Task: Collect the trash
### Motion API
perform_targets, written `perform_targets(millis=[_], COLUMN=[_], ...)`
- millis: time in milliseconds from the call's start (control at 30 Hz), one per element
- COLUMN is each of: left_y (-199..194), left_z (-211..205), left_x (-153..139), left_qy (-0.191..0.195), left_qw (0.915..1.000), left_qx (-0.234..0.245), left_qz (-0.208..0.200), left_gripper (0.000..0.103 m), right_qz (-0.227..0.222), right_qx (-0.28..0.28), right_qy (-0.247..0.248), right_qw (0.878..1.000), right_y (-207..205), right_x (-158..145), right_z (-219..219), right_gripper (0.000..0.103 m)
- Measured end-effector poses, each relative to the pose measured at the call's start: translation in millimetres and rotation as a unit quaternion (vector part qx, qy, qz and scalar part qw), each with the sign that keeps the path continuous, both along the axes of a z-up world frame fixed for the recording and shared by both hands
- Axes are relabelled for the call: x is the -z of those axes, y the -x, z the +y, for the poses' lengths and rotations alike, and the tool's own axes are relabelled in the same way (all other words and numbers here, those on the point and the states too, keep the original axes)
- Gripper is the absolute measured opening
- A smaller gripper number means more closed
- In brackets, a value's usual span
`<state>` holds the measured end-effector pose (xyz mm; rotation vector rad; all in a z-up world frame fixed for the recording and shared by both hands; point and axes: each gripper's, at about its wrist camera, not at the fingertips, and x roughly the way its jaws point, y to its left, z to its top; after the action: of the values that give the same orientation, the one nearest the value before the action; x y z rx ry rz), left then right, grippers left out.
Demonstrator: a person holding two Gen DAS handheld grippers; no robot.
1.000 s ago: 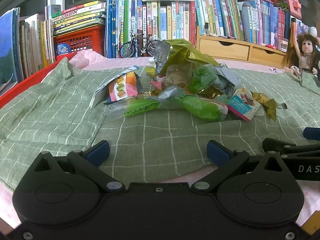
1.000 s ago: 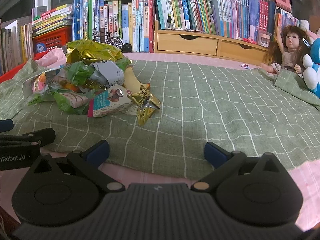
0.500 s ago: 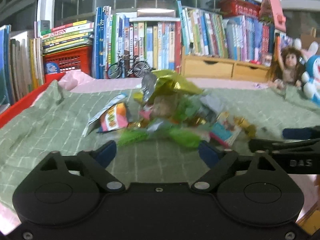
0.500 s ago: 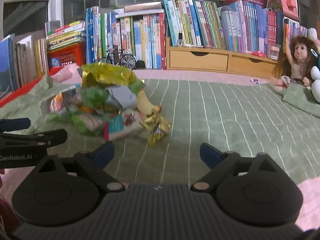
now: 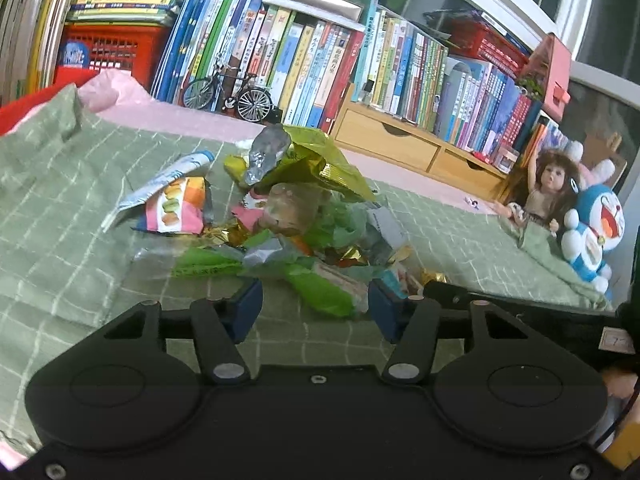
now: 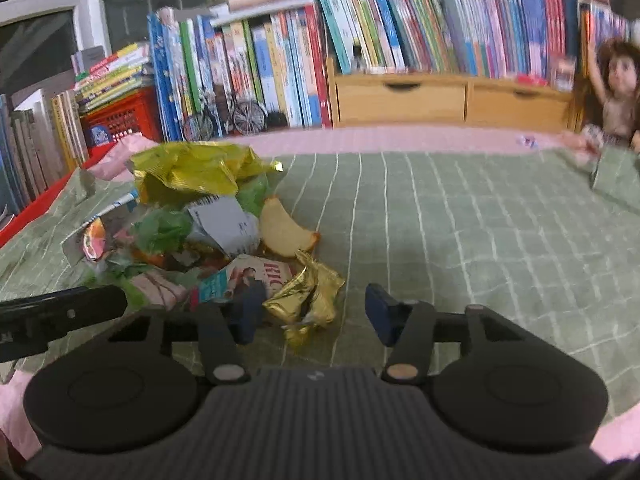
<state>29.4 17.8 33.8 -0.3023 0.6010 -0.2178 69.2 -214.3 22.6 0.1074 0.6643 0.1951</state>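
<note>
A pile of trash [image 5: 288, 216] lies on the green checked cloth [image 5: 60, 216]: green, gold and silver wrappers, a snack bag and paper scraps. My left gripper [image 5: 316, 310] hangs at the pile's near edge. Its jaws are closing, with a green wrapper [image 5: 324, 290] between the fingertips and the pads clear of it. In the right wrist view the trash pile [image 6: 192, 216] sits left of centre. My right gripper [image 6: 314, 312] is at its right end, jaws closing around a crumpled gold wrapper [image 6: 308, 296] without pinching it. An apple slice [image 6: 282, 232] rests behind.
Rows of books [image 5: 320, 56], a red basket [image 5: 108, 50], a model bicycle [image 5: 230, 94] and wooden drawers [image 5: 392, 142] line the back. A doll [image 5: 548, 184] and a blue plush toy [image 5: 596, 232] sit at the right. Bare cloth [image 6: 480, 220] stretches right of the pile.
Both grippers have moved in towards the pile and risen a little, and both pairs of jaws have narrowed from wide open. The left view has rolled.
</note>
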Motion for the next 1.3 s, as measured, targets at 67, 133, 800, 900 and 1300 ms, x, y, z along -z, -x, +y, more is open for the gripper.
perform_targets(millis=[67,133,800,900,1300], left_y=[-4.2,-8.0,-2.9,3.1,16.4], left_z=[-1.0,-1.4,-69.1,-76.6,-87.4], left_x=[2.4,3.3,11.9,15.8,20.5], left_qy=[0.009,0.022,-0.159,-0.192,-0.197], left_qw=[0.9999,0.9997,0.9847,0.9769,0.9739], left_qx=[-0.003,-0.008,0.019,0.008,0.082], left_qz=[0.003,0.005,-0.067,-0.094,-0.077], left_gripper=[0.055,0.055,0.055,0.063,0.044], right_qz=[0.002,-0.002,-0.032,-0.029,-0.028], right_qx=[0.000,0.006,0.047,0.046,0.050], right_qy=[-0.016,-0.012,0.001,-0.001,-0.005], right_qw=[1.000,1.000,0.998,0.998,0.998], right_y=[1.9,6.9,56.6,59.0,65.1], right_x=[-0.8,-3.6,-8.3,-4.7,-2.1], right_z=[-4.1,-6.1,-53.8,-57.0,-64.2], right_gripper=[0.039,0.033,0.031,0.031,0.032])
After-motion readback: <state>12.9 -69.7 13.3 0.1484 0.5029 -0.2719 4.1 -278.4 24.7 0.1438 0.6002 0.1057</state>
